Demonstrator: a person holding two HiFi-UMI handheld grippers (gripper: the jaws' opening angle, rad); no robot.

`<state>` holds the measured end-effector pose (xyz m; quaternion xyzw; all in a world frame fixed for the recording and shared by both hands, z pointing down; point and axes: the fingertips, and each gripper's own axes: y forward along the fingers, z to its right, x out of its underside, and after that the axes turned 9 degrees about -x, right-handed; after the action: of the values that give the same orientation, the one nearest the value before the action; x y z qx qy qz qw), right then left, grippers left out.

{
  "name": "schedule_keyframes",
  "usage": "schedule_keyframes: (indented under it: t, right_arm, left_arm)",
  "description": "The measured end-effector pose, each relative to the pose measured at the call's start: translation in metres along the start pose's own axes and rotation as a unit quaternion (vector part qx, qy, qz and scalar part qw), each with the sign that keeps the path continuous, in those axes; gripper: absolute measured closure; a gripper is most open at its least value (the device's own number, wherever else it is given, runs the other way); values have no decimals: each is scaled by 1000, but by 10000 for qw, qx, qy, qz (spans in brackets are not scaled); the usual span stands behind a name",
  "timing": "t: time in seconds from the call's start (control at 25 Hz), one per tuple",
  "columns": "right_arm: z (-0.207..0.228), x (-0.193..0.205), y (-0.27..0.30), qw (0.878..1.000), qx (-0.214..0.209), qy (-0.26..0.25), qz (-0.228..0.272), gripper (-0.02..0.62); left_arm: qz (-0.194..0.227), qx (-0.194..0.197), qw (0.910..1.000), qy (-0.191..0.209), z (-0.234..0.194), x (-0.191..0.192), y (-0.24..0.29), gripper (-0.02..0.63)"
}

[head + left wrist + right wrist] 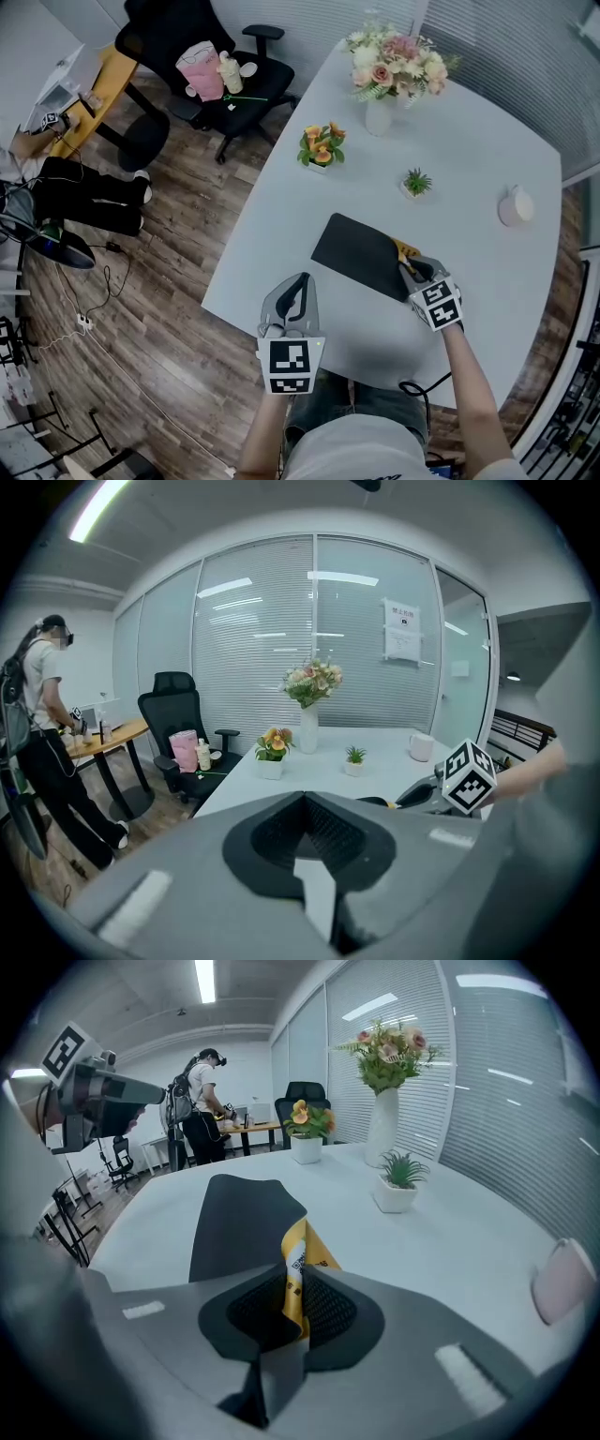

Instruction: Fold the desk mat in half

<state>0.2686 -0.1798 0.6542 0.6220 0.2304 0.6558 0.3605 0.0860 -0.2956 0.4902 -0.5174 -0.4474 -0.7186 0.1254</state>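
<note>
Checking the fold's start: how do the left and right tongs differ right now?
The right tongs are shut on the desk mat's lifted, yellow-backed corner; the left tongs are shut on nothing. The right tongs reach over the mat; the left tongs sit apart from it. Both angle downward.

The left tool (301, 280) hovers at the lower centre of the head view, pointing up the frame, its jaws together with nothing between them. The left forearm (265, 433) runs down to the bottom edge. The right tool (406, 266) sits right of centre, angled toward the upper left, its jaws pinched on the yellow-backed corner of the desk mat (361, 251). The bare right forearm (469, 370) stretches in from the lower right.
</note>
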Motion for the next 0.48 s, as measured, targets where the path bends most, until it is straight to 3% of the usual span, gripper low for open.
schedule_keyframes:
  t: [0.2,0.48]
  right_arm:
    - [8,4,6,9998,167,81,-114,494]
    - [29,9,1,9964,788,204,-228,326]
  left_arm:
    - [-13,22,10000,31,2,0,6,606]
    - [-73,29,10000,10,4,5,6,606]
